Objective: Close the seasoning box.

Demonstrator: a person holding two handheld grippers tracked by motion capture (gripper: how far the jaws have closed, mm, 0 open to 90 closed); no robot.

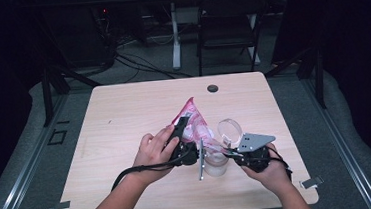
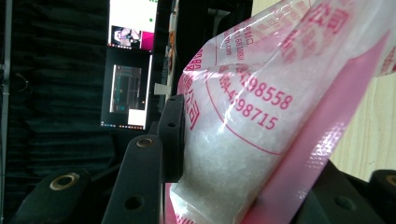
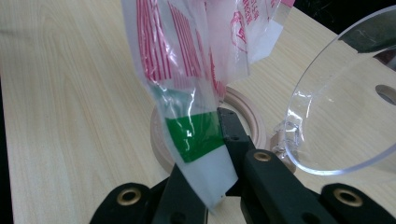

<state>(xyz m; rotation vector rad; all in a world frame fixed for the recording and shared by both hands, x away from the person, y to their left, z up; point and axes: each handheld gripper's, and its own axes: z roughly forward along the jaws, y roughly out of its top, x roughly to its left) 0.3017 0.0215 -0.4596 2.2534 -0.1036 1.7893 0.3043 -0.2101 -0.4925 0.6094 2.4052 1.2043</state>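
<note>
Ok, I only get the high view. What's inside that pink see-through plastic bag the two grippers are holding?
Observer: White grains. The left gripper is clamped on the pink printed plastic bag where they pile up.
Operator: What bit does the other one hold?
Observer: The right gripper pinches a bag corner with a green patch.
Operator: What's under that corner?
Observer: A round pale wooden ring on the table, beside a clear round plastic lid.
</note>
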